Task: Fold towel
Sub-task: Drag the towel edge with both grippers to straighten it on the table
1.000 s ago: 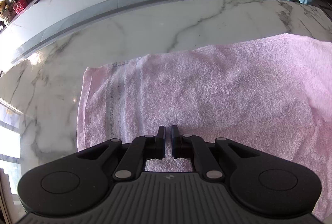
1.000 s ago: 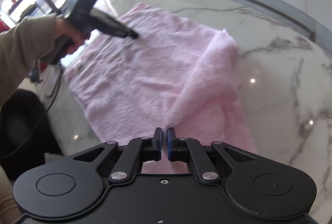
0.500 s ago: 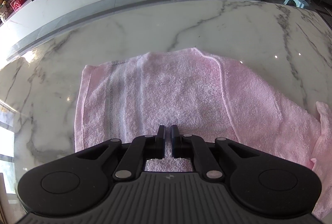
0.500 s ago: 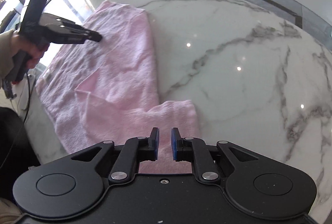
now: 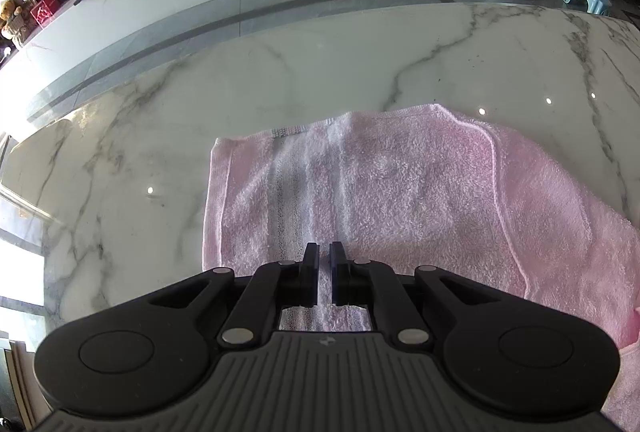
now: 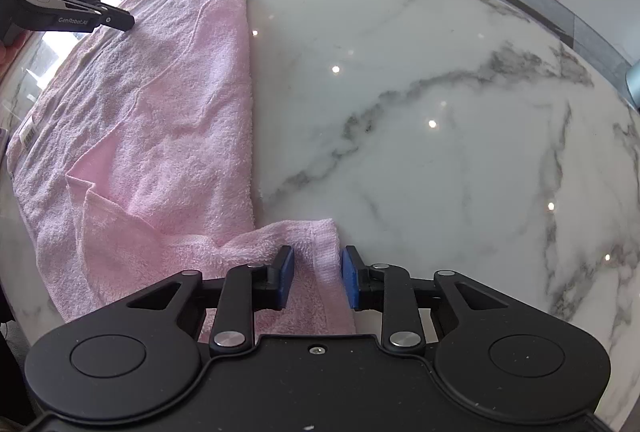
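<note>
Right wrist | right tool (image 6: pixel 316 278) wide, astride towel (image 6: pixel 160 119) corner | left tool (image 5: pixel 324 264) narrow above towel

Both grippers are matte black with round discs at either flank and silver pivot screws on the linkages. The left gripper (image 5: pixel 324 256) has plain black pads and a ribbed grey body; in the right wrist view, white "GenRobot.AI" lettering runs along its side at 10 o'clock. The right gripper (image 6: pixel 317 274) carries blue pads (image 6: pixel 285 276).

Pink terry towel (image 6: pixel 160 119), one end folded loosely over itself, askew and rumpled on marble tabletop (image 6: pixel 420 91)
</note>
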A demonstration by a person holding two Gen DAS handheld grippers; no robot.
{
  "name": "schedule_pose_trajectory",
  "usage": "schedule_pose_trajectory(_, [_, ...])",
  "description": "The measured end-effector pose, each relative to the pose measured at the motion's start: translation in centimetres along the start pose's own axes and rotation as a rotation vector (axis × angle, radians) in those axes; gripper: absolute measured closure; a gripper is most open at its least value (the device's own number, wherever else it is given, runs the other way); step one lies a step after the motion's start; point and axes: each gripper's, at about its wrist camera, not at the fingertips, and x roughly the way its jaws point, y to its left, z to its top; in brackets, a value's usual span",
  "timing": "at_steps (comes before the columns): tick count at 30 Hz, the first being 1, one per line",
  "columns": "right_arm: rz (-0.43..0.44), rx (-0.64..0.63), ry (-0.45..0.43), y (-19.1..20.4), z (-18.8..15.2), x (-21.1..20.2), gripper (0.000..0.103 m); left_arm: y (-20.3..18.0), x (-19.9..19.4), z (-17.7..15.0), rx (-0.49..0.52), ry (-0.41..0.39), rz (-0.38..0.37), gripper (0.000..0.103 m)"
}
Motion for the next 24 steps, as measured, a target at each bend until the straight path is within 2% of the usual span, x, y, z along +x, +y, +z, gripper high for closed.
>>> schedule_pose_trajectory(2, [-0.014,0.010,0.000,-0.1,0.0,-0.1,0.098,0.4,0.1,0.1,-0.003,0.003,0.005,0.098])
schedule_pose_trajectory(7, [-0.085,0.028,-0.011,-1.7,-0.4,-1.1,0.099,1.2,0.4,0.3,-0.011,0.010,0.017,0.095])
schedule_pose_trajectory(20, [-0.326,0.197,-0.024,-13.1,-1.6,-4.4,0.099,2.3,0.7,0.8,0.002,0.028,0.060,0.094])
schedule_pose_trajectory(24, [-0.372,0.212,-0.023,-15.4,-1.2,-4.9,0.099,2.5,0.9,1.2,0.015,0.035,0.078,0.094])
